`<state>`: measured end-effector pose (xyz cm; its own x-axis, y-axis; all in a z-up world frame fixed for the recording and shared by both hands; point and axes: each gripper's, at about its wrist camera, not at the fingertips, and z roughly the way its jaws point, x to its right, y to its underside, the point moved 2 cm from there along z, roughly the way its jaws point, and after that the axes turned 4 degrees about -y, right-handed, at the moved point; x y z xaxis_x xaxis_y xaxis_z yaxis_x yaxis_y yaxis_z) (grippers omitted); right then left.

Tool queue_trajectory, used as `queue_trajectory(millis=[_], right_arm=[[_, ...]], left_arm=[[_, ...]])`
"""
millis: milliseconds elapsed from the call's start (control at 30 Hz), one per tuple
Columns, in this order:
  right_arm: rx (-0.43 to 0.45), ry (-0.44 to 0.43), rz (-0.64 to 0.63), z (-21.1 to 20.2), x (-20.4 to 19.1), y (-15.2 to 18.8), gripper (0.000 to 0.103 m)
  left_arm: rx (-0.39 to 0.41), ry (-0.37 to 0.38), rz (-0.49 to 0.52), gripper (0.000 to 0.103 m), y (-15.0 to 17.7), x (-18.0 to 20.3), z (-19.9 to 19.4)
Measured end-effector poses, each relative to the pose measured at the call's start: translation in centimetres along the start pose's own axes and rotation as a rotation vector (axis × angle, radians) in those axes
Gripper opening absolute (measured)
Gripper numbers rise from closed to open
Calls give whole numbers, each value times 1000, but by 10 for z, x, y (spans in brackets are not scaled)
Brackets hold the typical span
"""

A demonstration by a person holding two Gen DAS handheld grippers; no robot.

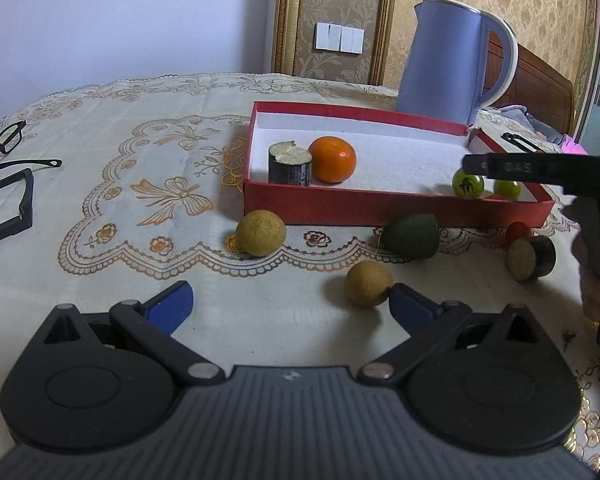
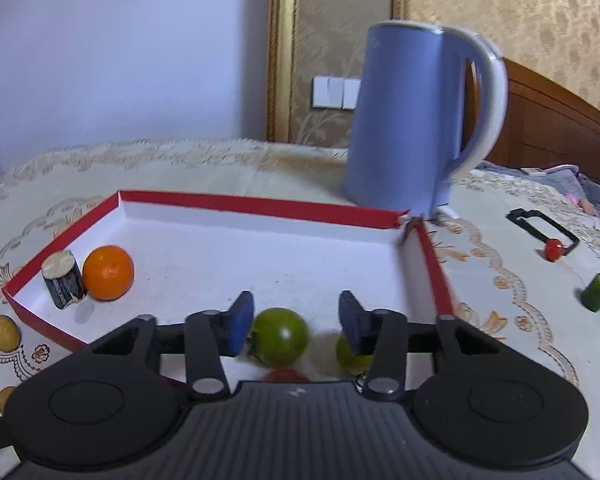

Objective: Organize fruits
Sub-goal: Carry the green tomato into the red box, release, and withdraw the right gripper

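My right tongs are hanging wide open over the green tomato lying in the red box's near right corner; left tongs gaping empty beside a yellow ball on the worktop.

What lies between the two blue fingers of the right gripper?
In the right wrist view, a green tomato sits between the right gripper's open fingers, inside the red box.
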<state>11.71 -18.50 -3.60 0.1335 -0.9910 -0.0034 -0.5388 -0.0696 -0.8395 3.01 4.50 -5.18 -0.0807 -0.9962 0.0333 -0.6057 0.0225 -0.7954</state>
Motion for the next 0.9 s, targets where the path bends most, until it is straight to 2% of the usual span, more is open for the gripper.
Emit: queue_trajectory(millis=[200,300,367,500,767,900], right_arm=[[49,43,39,-33,18,11,52],[69,112,57,-50,31,20,52],[67,152,79,-57,44,27,57],[54,221,159,-61,72,40,73],[34,252,203,-76,90,57,73],[-27,286,195,-76,94,61,73]], left_arm=[[0,-1,1,103,0,0,0],[-1,-4,5,103,0,0,0],[-1,-7,8,103,0,1,0],[-2,-11,11,103,1,2,1],[-1,-16,18,103,1,3,1],[5,-25,4,103,1,3,0]])
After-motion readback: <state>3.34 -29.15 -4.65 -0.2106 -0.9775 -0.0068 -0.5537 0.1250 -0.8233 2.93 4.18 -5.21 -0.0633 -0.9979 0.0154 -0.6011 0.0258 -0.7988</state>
